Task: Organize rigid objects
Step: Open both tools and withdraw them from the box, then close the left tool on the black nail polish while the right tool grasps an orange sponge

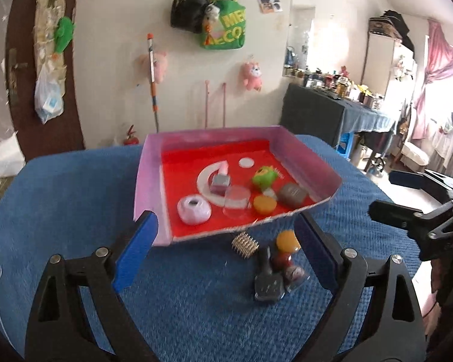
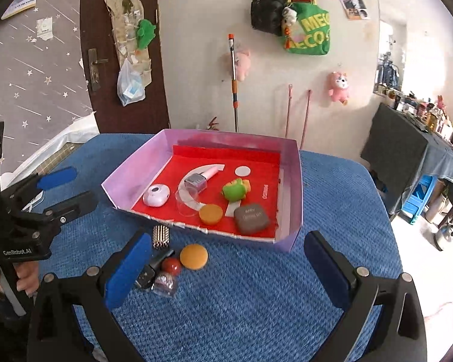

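The left tool (image 1: 226, 259) hangs above the blue-covered table (image 1: 60, 199) with its blue-padded fingers (image 1: 136, 253) spread wide and nothing between them. Just ahead of it sits the shallow box (image 1: 148, 175), pink-walled with a red floor, its near edge between the two fingertips. Inside the box, from the left finger's side across: a white round case (image 1: 194, 210), a clear plastic cup (image 1: 236, 201), a small nail polish bottle with a pink cap (image 1: 220, 181), an orange puck (image 1: 265, 204), a green toy (image 1: 264, 177) and a grey rounded box (image 1: 292, 194).

Between the box and the left tool's right finger lies a small cluster on the cloth: a spiky metal roller (image 1: 245, 243), a second orange disc (image 1: 287, 241), a dark red ball (image 1: 281, 260), a black bottle lying on its side (image 1: 268, 283) and a small glittery bottle (image 1: 294, 274).

The right tool (image 2: 229, 271) is likewise wide open and holds nothing. The same cluster lies right by its left finger (image 2: 126, 274), with the black bottle partly hidden behind that finger, the orange disc (image 2: 194, 256) nearer the gap's middle, and the box (image 2: 293, 211) ahead. The left tool shows at its far left.
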{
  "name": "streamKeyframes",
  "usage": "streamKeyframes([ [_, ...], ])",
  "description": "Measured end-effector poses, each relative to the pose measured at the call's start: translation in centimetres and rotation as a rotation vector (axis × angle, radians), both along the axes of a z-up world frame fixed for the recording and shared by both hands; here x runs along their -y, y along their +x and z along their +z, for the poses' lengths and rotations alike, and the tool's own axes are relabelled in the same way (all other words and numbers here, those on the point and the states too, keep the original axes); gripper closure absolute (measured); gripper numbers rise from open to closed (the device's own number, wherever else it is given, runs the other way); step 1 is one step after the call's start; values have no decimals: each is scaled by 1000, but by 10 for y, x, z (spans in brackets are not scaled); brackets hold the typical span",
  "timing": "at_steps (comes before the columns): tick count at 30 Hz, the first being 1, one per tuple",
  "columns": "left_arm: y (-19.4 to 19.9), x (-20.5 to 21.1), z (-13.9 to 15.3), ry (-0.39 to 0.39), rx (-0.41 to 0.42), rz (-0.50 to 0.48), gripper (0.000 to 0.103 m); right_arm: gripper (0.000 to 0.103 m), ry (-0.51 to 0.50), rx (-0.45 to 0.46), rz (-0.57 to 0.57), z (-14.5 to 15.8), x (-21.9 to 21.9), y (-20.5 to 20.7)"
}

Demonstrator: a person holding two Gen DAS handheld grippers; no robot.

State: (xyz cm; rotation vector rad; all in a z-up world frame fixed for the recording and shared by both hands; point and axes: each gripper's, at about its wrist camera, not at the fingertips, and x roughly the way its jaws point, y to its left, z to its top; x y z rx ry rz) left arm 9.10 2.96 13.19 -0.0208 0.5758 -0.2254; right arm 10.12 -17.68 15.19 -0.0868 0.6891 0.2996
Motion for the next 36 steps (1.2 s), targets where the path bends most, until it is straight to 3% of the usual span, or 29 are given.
streamKeyframes([
  [6,-8,-7,-26,-42,-63,24,11,0,33,14,-55,-23,2,-15],
  [12,-12,-2,-43,-23,-98,19,11,0,52,-20,-61,-53,0,-17],
  [36,1,13,-86,3,-226,-10,11,0,43,-116,-107,-107,1,2],
])
